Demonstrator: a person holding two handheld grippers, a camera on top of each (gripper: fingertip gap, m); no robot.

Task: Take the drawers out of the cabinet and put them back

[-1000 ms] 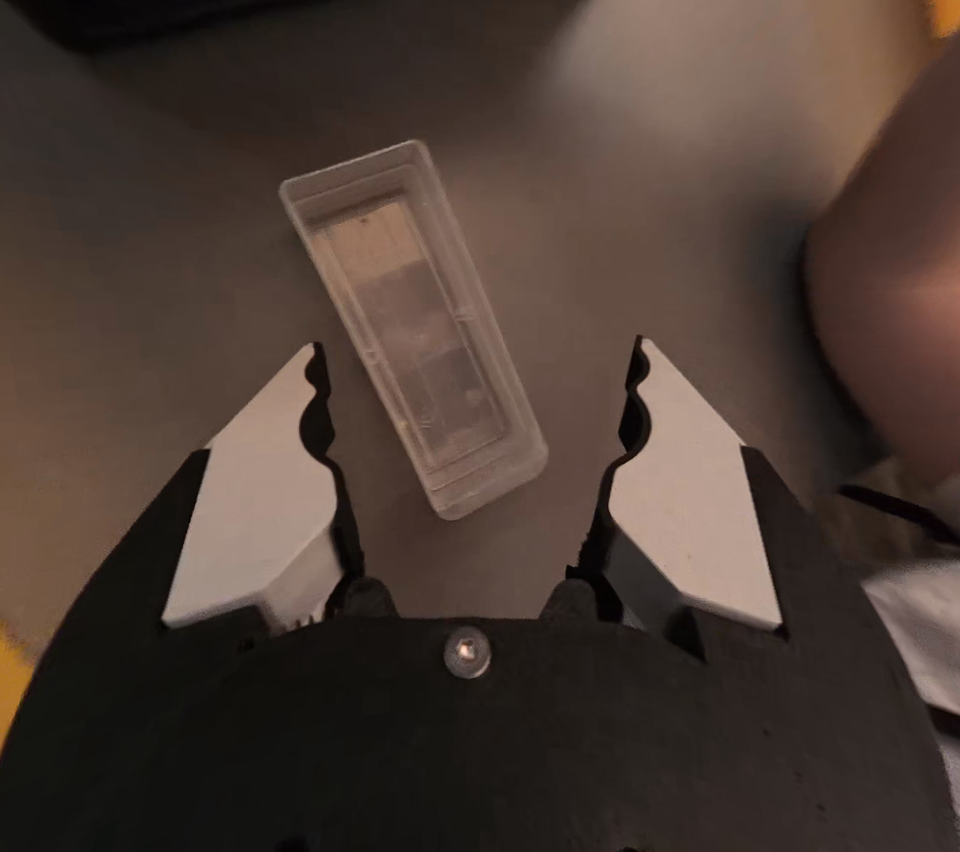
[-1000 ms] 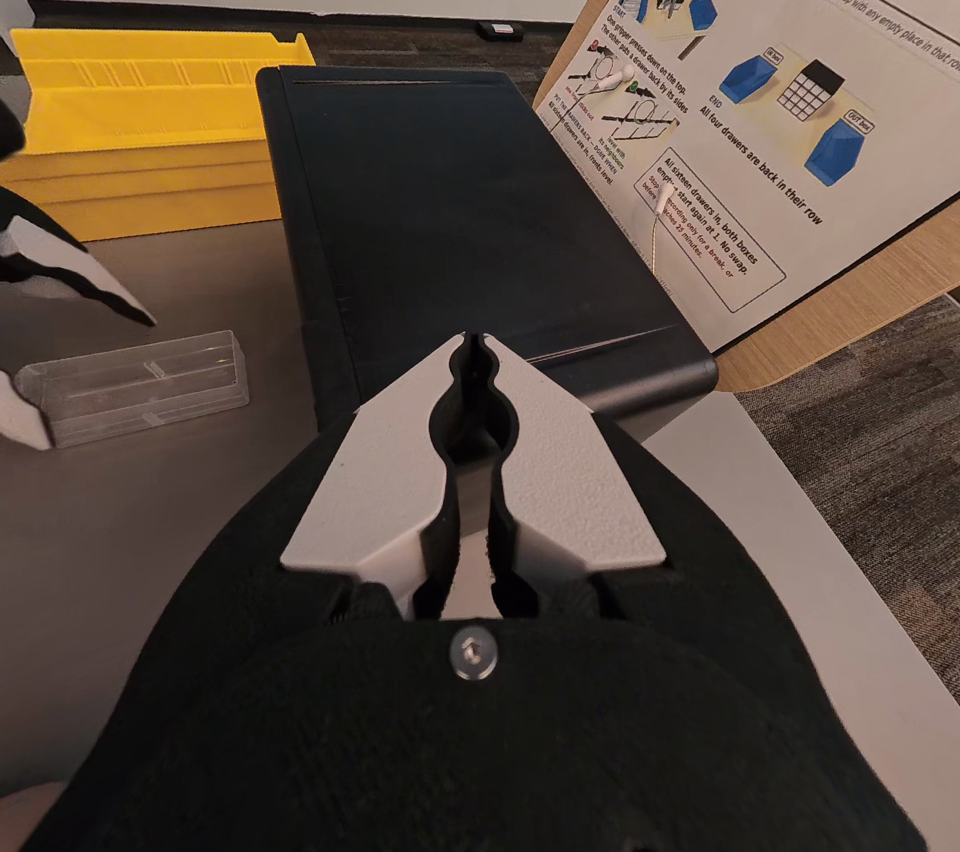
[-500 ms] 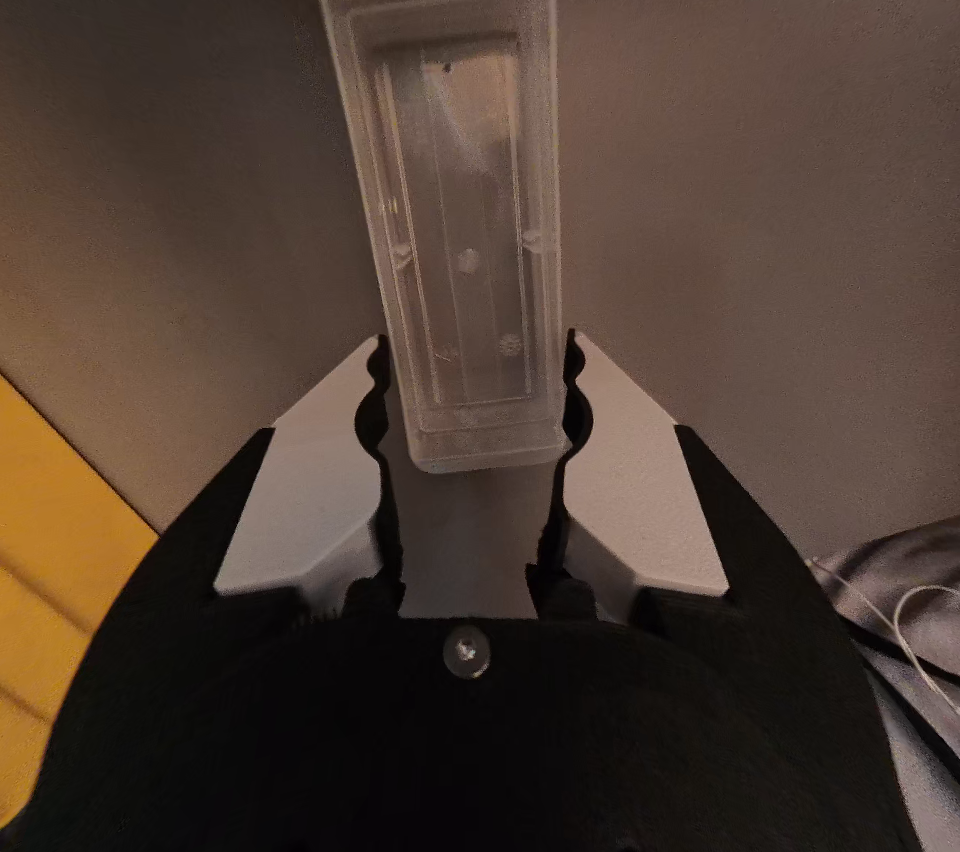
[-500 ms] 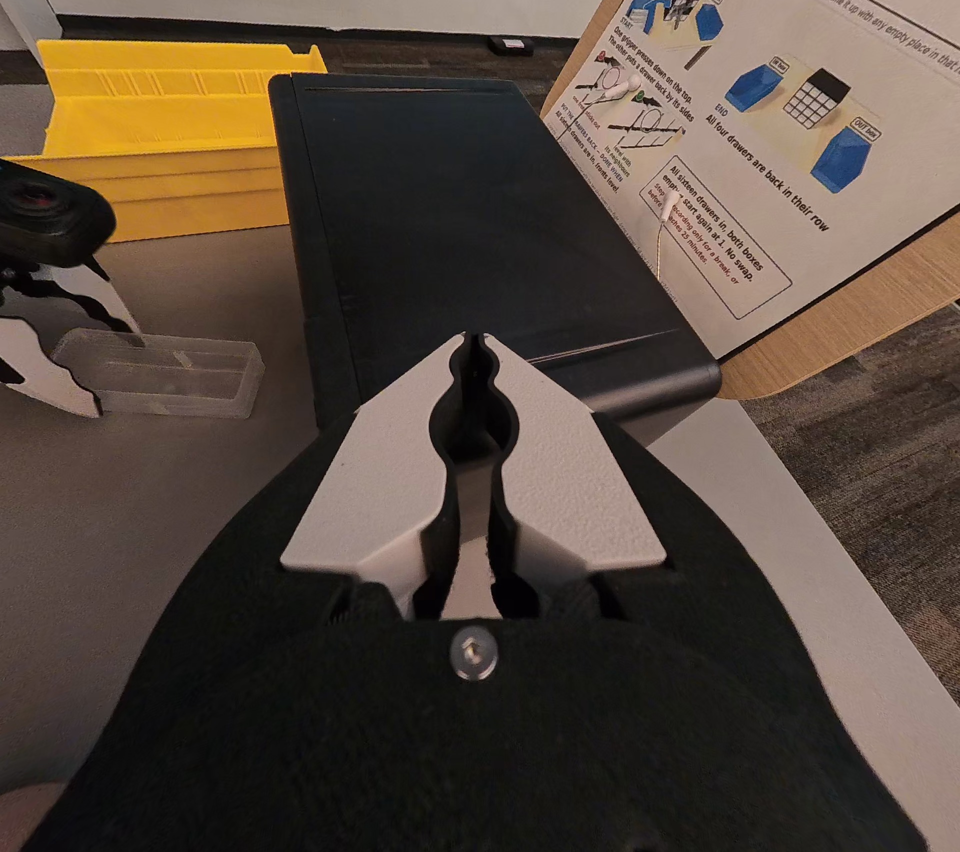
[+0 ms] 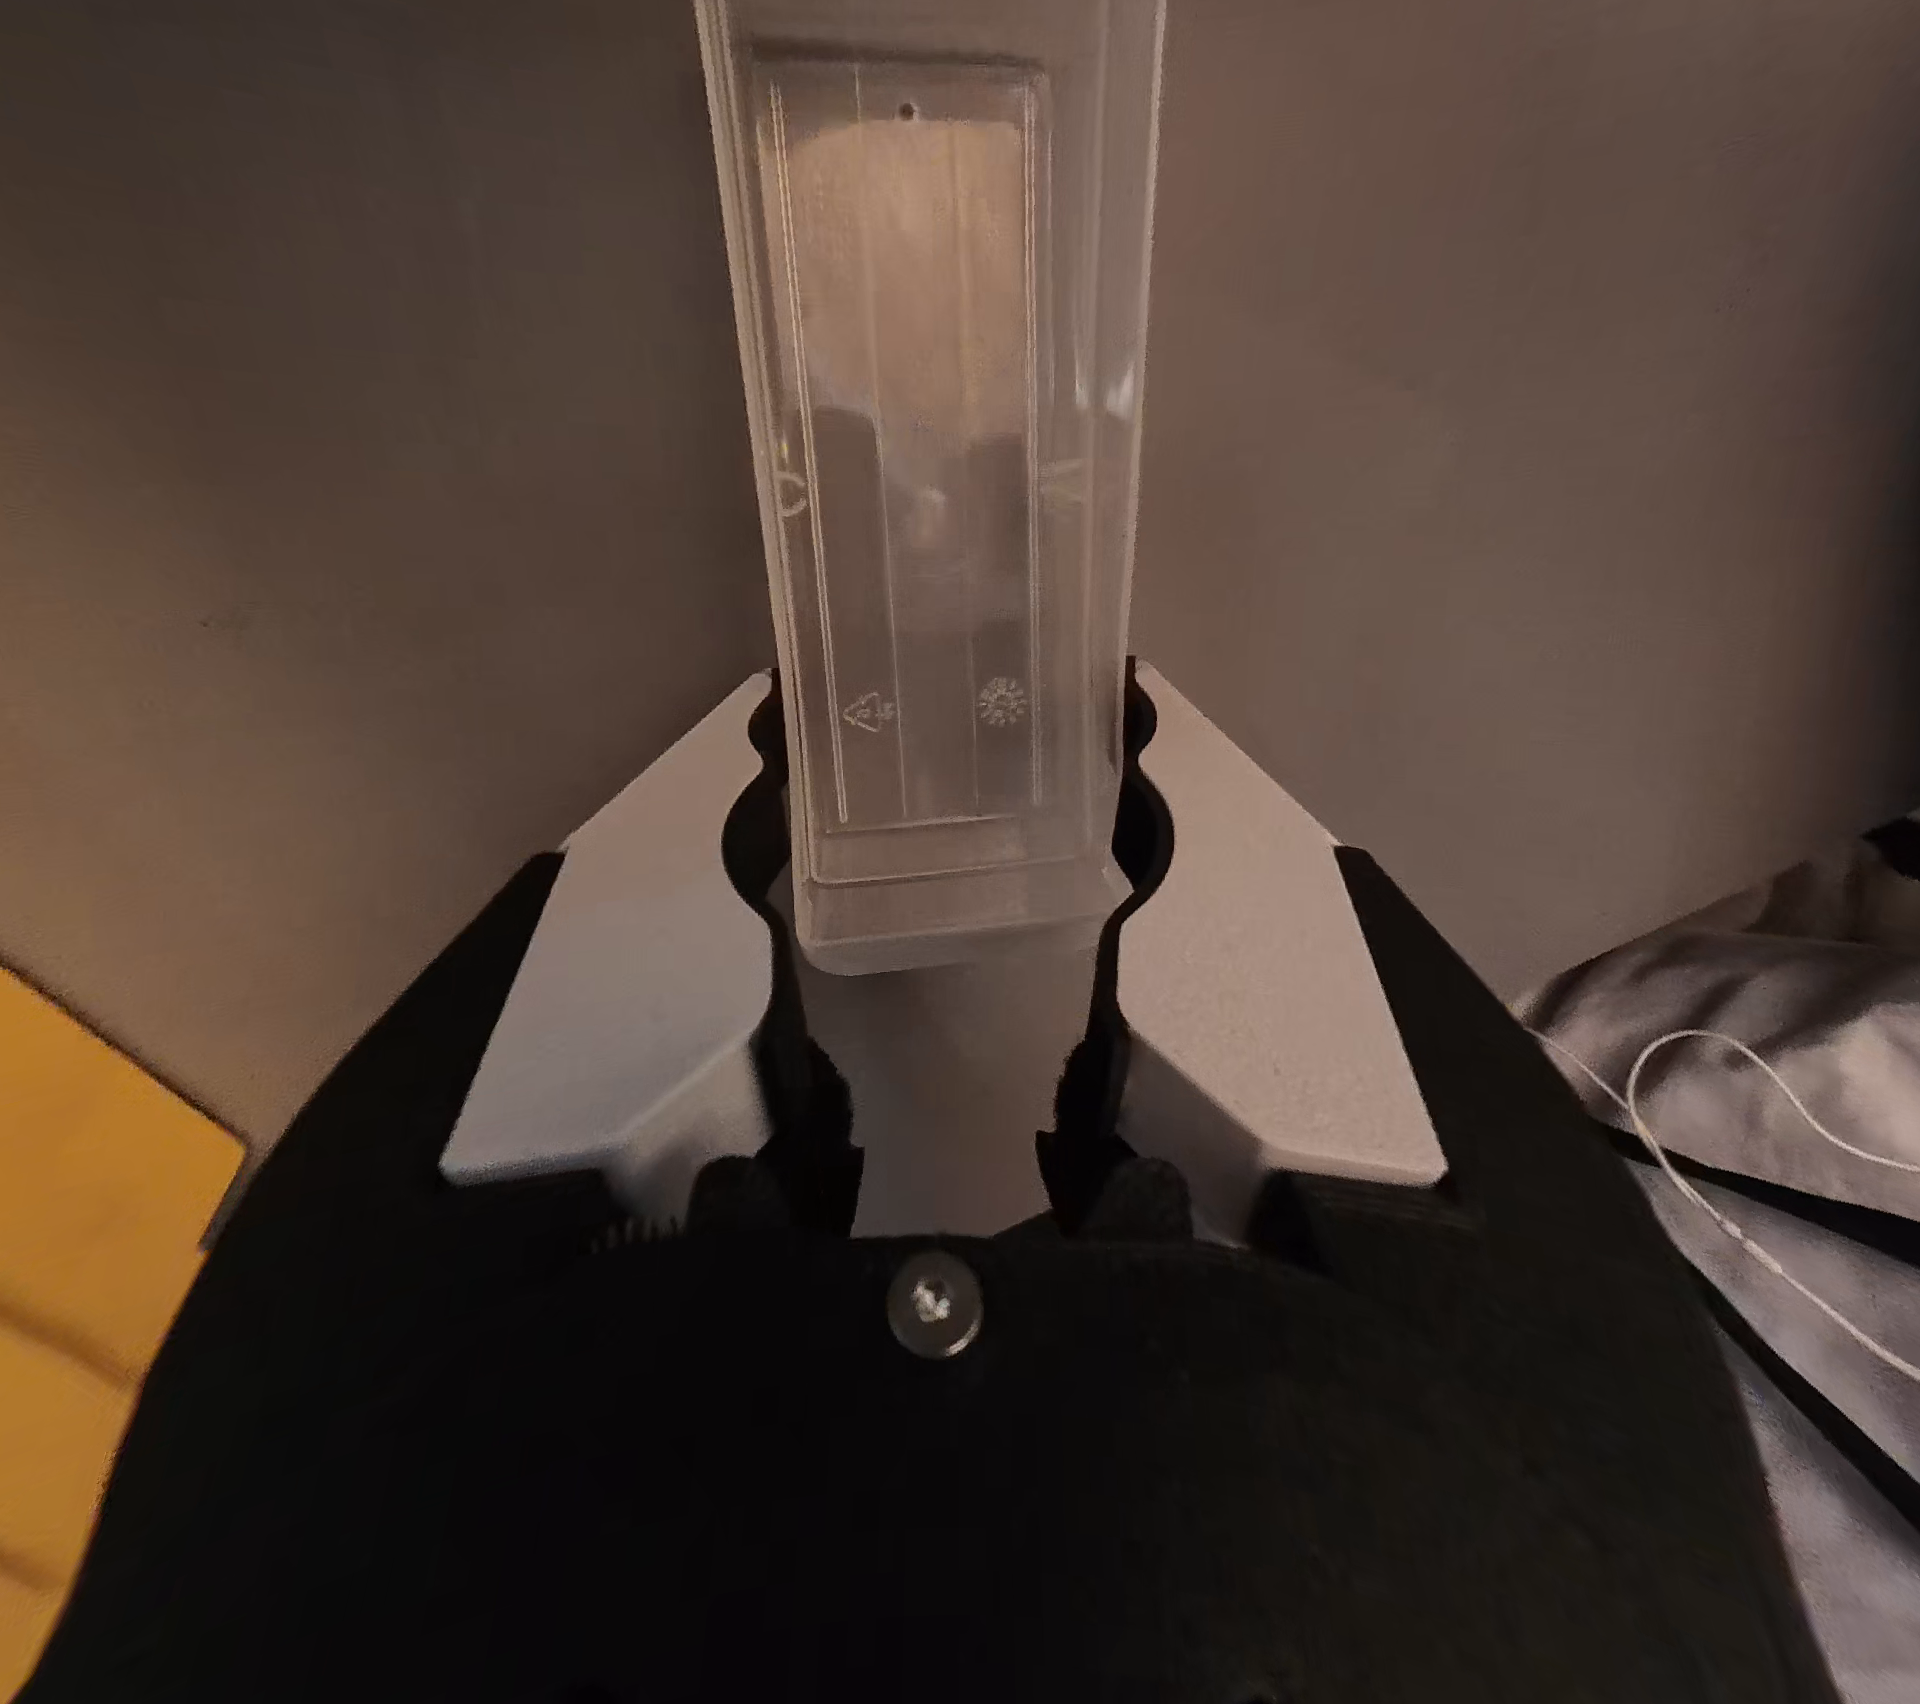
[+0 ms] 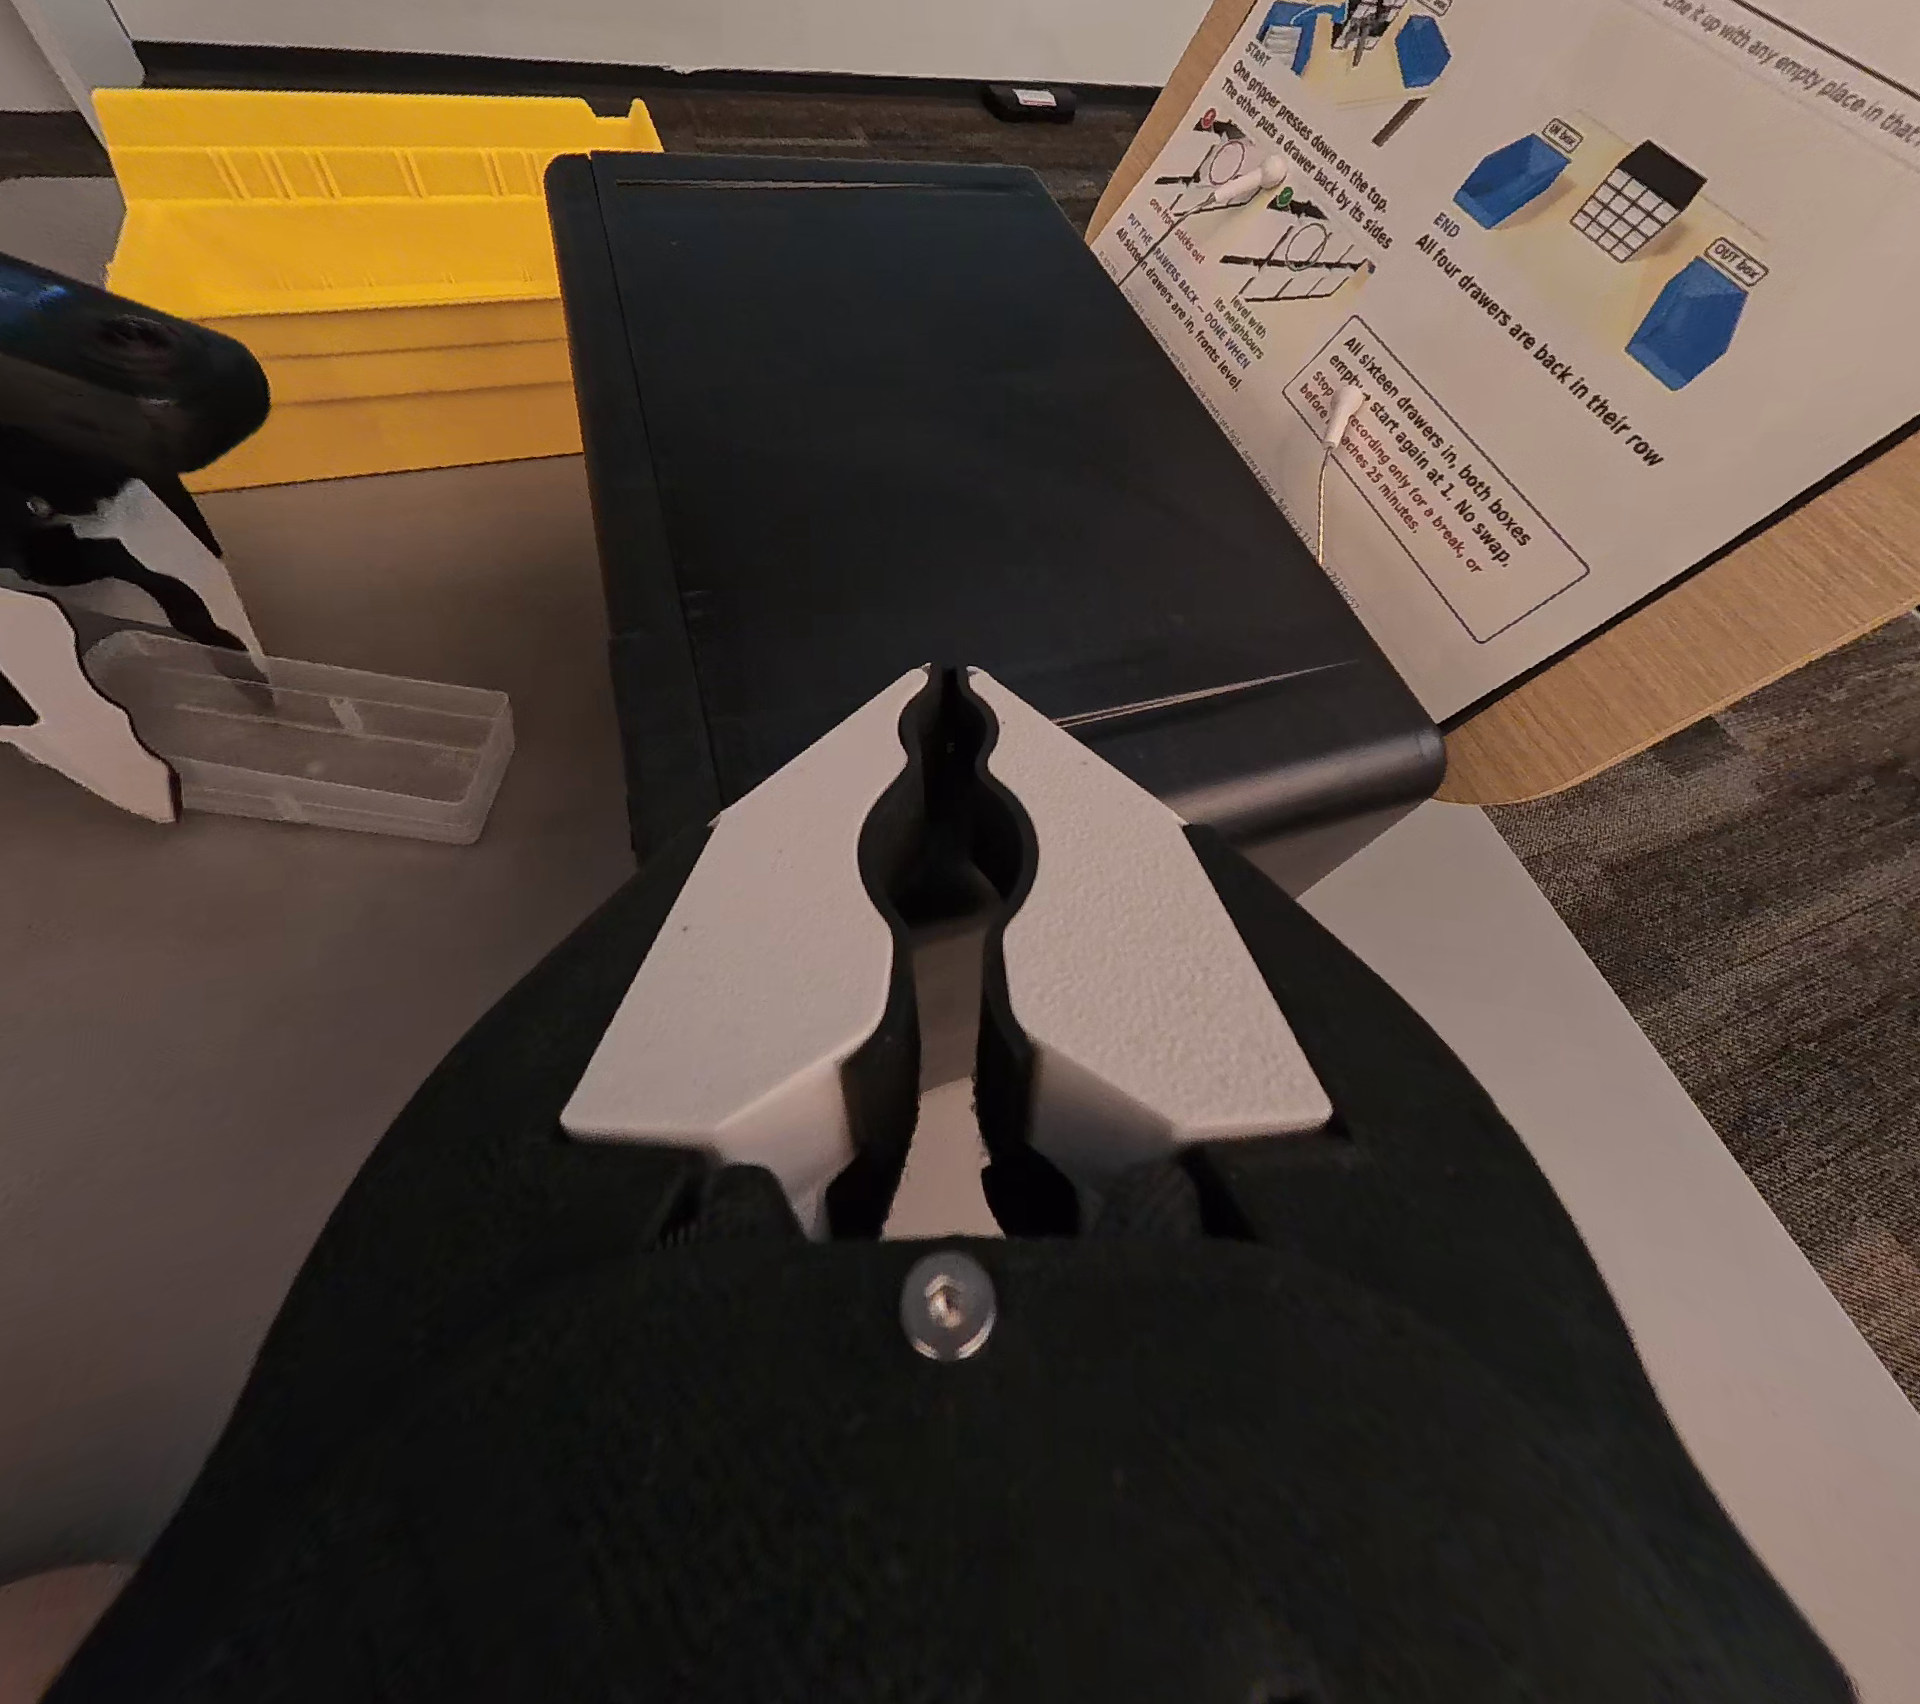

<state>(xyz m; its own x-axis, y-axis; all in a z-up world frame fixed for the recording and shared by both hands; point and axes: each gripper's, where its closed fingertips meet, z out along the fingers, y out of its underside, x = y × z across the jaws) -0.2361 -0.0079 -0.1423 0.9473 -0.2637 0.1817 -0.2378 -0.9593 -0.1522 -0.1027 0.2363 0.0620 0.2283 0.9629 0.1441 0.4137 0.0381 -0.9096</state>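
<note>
The drawer (image 5: 940, 449) lies on the surface (image 5: 364, 304), its near end clasped between the left tongs (image 5: 943, 698). It should be lifted level by its sides. The right tongs (image 6: 948, 675), closed and empty, rest over the cabinet (image 6: 935, 428).
</note>
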